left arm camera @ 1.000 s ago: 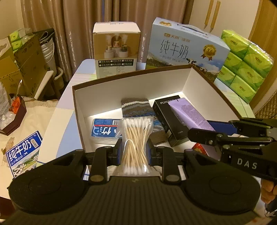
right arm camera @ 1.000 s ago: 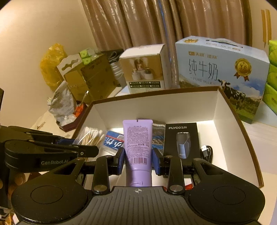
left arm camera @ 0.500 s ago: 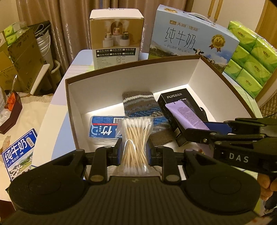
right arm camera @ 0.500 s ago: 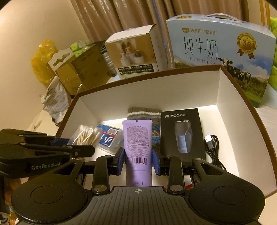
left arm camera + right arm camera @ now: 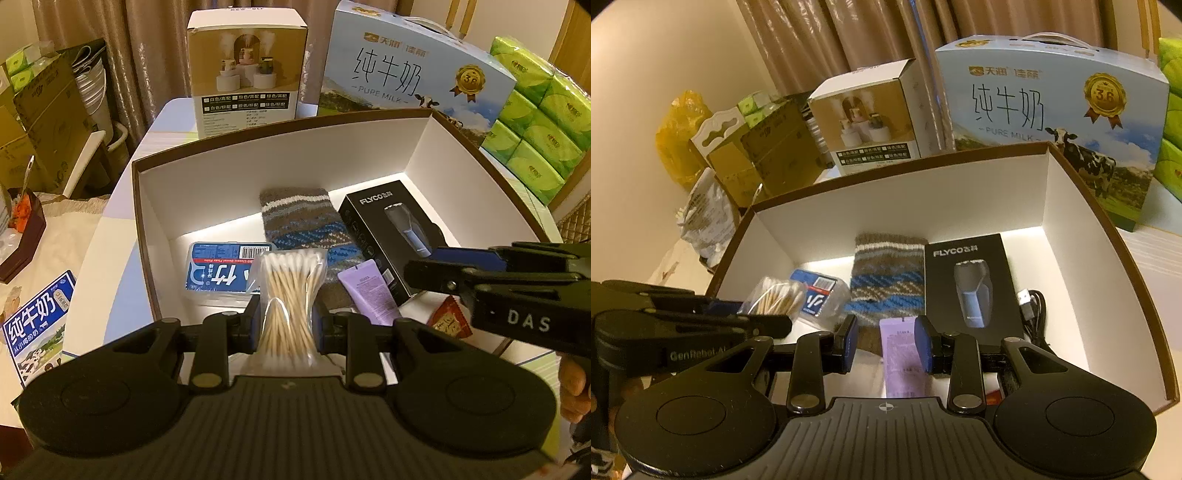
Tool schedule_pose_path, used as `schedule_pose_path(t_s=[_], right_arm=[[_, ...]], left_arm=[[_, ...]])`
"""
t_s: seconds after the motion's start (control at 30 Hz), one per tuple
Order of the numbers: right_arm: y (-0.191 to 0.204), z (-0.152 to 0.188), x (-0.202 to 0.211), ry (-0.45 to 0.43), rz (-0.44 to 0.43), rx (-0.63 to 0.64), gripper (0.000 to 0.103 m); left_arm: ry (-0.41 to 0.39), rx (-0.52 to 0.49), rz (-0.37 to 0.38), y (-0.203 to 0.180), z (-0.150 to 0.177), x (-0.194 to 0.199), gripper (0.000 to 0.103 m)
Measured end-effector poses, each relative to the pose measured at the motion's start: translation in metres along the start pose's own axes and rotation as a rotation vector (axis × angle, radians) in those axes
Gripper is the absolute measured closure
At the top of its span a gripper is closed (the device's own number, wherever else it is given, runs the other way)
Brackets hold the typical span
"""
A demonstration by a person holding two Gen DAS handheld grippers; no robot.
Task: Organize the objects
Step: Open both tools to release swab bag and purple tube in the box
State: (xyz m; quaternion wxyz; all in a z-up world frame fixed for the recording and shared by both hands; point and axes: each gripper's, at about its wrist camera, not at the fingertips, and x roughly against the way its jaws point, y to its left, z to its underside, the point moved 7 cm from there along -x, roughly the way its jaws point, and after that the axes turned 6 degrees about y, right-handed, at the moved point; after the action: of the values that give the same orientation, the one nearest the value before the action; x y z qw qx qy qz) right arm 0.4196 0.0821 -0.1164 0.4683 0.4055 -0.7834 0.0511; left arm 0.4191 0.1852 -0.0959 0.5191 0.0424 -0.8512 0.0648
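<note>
My left gripper (image 5: pixel 286 325) is shut on a clear bag of cotton swabs (image 5: pixel 287 295) and holds it over the front left of the open white box (image 5: pixel 258 162). My right gripper (image 5: pixel 886 347) is open, its pads apart on either side of the purple tube (image 5: pixel 903 358), which lies on the box floor below it; the tube also shows in the left wrist view (image 5: pixel 369 291). In the box lie a knitted sock (image 5: pixel 306 229), a black FLYCO shaver box (image 5: pixel 388 229) and a blue toothpick case (image 5: pixel 218 269).
A black cable (image 5: pixel 1034 310) lies at the box's right side. Behind the box stand a humidifier carton (image 5: pixel 245 66) and a milk carton (image 5: pixel 410 70). Green tissue packs (image 5: pixel 539 114) are at the right. A red sachet (image 5: pixel 448 321) lies by the front wall.
My right gripper has opened and let go of the purple tube, which now lies on the box floor. Both grippers have moved forward over the box. The left still holds the swabs.
</note>
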Motion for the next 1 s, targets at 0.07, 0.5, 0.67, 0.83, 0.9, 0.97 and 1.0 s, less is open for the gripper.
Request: schedule_pose_path(t_s=[0.07, 0.5, 0.67, 0.83, 0.9, 0.97, 1.0], right_arm=[[-0.001, 0.002, 0.002, 0.0, 0.002, 0.001, 0.072], [-0.007, 0.008, 0.022, -0.021, 0.047, 0.038, 0.025], [-0.01, 0.011, 0.029, -0.023, 0.063, 0.039, 0.017], [-0.009, 0.016, 0.04, -0.04, 0.079, 0.043, 0.011], [-0.008, 0.018, 0.046, -0.049, 0.08, 0.044, 0.01], [-0.006, 0.021, 0.052, -0.055, 0.075, 0.041, 0.01], [-0.006, 0.023, 0.055, -0.06, 0.074, 0.038, 0.01]], left_arm=[[-0.003, 0.004, -0.001, 0.0, -0.001, 0.0, 0.08], [-0.022, -0.006, -0.015, 0.001, -0.001, 0.011, 0.041], [-0.029, -0.005, -0.015, 0.002, 0.002, 0.016, 0.033], [-0.038, -0.003, -0.019, 0.001, 0.005, 0.023, 0.026], [-0.046, 0.001, -0.018, 0.001, 0.007, 0.028, 0.024], [-0.052, 0.005, -0.014, 0.0, 0.009, 0.033, 0.024], [-0.055, 0.008, -0.01, 0.0, 0.01, 0.037, 0.023]])
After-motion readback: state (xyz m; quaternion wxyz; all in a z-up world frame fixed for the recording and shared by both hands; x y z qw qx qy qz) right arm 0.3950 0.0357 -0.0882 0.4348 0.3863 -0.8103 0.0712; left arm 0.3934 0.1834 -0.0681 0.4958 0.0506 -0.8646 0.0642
